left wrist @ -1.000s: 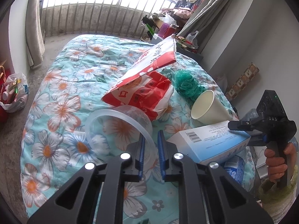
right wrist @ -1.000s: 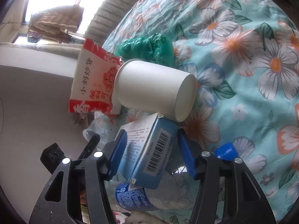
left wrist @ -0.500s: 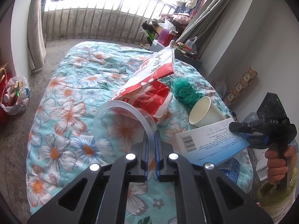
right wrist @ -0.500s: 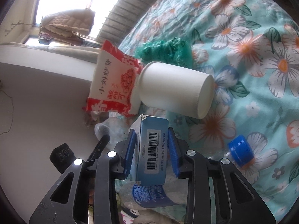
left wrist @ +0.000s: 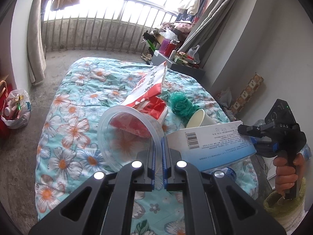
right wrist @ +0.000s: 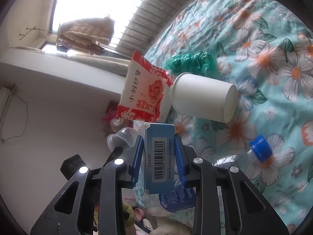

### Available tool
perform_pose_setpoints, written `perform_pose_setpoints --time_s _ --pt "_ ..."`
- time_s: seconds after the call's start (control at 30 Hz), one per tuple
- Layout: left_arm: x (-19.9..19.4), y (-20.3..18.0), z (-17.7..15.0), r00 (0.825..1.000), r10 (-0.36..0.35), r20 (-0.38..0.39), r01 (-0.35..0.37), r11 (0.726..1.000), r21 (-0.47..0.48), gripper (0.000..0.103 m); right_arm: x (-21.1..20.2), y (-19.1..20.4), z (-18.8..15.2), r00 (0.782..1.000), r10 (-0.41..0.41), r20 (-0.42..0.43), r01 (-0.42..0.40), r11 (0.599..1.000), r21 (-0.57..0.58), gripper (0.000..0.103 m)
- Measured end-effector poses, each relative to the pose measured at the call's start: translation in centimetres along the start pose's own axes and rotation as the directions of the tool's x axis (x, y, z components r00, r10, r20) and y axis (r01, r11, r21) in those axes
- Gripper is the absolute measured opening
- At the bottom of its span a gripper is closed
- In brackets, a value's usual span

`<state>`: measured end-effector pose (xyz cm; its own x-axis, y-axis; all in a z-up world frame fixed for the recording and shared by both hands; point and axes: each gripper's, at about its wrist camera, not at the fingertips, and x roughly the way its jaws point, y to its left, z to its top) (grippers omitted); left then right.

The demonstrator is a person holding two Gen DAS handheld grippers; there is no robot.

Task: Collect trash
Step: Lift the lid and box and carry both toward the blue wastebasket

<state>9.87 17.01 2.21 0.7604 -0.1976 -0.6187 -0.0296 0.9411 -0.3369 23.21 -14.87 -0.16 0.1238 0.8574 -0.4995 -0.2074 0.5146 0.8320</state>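
Note:
My left gripper [left wrist: 158, 143] is shut on the rim of a clear plastic container [left wrist: 121, 137], which hangs tilted above the floral quilt [left wrist: 82, 101]. My right gripper [right wrist: 158, 137] has its jaws closing, and its pads press on the sides of a blue and white box [right wrist: 159, 152] held between them. In the left wrist view the box [left wrist: 211, 145] sticks out leftward from that gripper [left wrist: 248, 135]. A red and white snack bag [left wrist: 148, 90], a green plastic bag [left wrist: 181, 105], a paper cup [right wrist: 203, 98] on its side and a blue-capped bottle [right wrist: 261, 146] lie on the quilt.
A full white bag [left wrist: 15, 107] sits on the floor left of the bed. A dark cabinet [left wrist: 176, 62] piled with clutter stands past the bed's far corner. A hand [left wrist: 283, 168] holds the right gripper by the wall at right.
Both grippers have risen. The left jaws shut on the container's rim and lifted it off the quilt. The right jaws closed onto the box, which now sits narrow side up between them.

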Motion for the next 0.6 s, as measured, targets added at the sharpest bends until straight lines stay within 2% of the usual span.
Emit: perform_pose_setpoints --time_s 0.6 --pt "-2.6 -4.8 0.3 0.998 -0.06 0.014 0.059 0.994 0.094 0.005 -6.6 -2.4 -1.4 0.99 0.066 0.123 -0.07 0.997 0.024 0.029"
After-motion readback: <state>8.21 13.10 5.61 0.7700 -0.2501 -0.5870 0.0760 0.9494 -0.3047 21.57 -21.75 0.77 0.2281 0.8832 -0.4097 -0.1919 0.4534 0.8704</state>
